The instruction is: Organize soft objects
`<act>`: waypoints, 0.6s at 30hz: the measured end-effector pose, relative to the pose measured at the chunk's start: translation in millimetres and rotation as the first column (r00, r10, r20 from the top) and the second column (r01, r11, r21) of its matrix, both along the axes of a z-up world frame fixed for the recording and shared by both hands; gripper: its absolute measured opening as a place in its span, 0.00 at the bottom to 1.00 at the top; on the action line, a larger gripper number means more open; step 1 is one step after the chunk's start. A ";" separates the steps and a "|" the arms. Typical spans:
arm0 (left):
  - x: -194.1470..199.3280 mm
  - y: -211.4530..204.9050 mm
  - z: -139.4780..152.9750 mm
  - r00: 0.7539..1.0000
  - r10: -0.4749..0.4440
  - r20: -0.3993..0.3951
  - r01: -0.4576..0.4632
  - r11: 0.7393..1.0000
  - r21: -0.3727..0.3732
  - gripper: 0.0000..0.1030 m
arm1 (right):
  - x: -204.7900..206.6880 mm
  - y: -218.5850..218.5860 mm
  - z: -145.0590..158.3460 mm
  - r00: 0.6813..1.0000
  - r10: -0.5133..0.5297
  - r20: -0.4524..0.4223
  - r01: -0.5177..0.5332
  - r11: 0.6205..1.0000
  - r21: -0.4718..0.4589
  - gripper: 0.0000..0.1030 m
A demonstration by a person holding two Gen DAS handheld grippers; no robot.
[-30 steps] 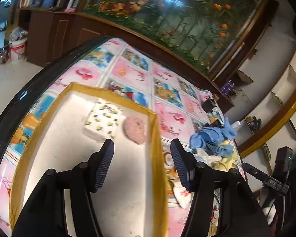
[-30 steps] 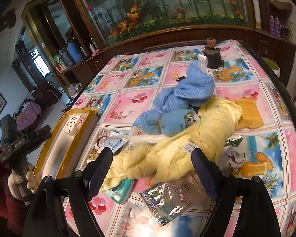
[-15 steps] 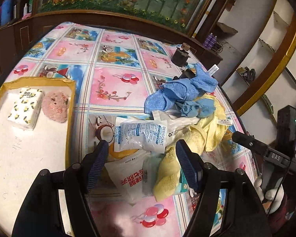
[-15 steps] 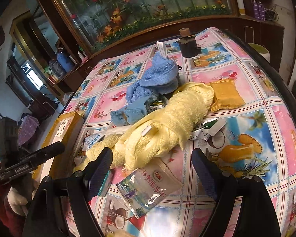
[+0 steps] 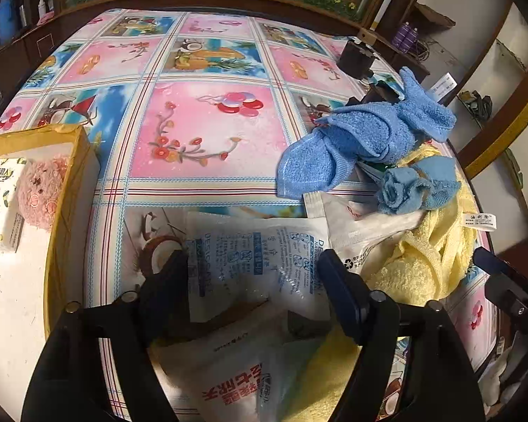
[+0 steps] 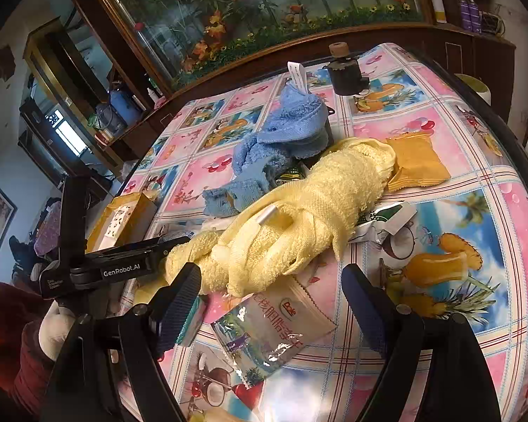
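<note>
A heap of soft things lies on the patterned table: a blue towel (image 5: 366, 140) (image 6: 285, 130), a small blue cloth (image 5: 415, 186) (image 6: 236, 193) and a long yellow towel (image 6: 299, 218) (image 5: 422, 256). My left gripper (image 5: 253, 274) is open, low over a white desiccant packet (image 5: 250, 256), with nothing between its fingers. My right gripper (image 6: 274, 292) is open just short of the yellow towel's near end, above a clear snack pouch (image 6: 274, 327). A yellow-rimmed tray (image 5: 67, 211) at the left holds a tissue pack (image 5: 0, 204) and a pink fluffy pad (image 5: 38, 190).
A dark jar with a cork (image 6: 345, 70) stands at the far side of the table. An orange packet (image 6: 415, 161) lies right of the yellow towel. More plastic packets (image 5: 236, 376) lie under my left gripper. A gloved hand (image 6: 56, 327) holds the left gripper's handle.
My left gripper has swung right from the tray to the packets and dropped low over them. My right gripper has moved closer to the yellow towel. Both stay open.
</note>
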State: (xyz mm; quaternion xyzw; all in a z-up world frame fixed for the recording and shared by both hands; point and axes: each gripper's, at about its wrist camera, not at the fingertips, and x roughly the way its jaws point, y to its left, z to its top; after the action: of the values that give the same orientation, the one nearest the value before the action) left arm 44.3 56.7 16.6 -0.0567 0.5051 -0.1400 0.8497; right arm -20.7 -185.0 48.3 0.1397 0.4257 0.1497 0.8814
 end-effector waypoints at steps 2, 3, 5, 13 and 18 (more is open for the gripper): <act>-1.2 6.0 2.9 1.000 0.005 0.004 -0.005 0.999 -0.039 0.48 | 1.1 -1.2 -0.1 1.000 -0.003 0.003 0.003 1.000 -0.003 0.82; -1.9 8.4 5.1 1.000 0.009 0.010 -0.008 0.998 -0.055 0.47 | 1.3 -1.9 0.3 1.000 -0.005 0.005 0.005 1.000 -0.002 0.82; -6.3 13.5 10.6 1.000 0.011 0.027 -0.009 0.997 -0.082 0.38 | 2.3 -2.9 4.3 1.000 -0.007 0.015 0.007 1.000 0.006 0.82; -18.2 28.5 31.9 0.997 0.035 0.073 -0.019 0.978 -0.209 0.38 | 30.9 27.4 37.7 0.995 0.055 0.085 -0.048 0.996 -0.082 0.82; -33.2 40.3 50.3 0.994 0.040 0.106 -0.010 0.962 -0.271 0.38 | 72.7 60.2 27.3 0.996 0.090 0.027 -0.084 0.979 -0.186 0.81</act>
State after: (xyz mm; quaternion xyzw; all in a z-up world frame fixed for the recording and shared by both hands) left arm 11.1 97.1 66.9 -0.1706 0.4330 -0.1999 0.8622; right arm 52.0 -124.8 75.6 0.0361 0.4278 0.1505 0.8905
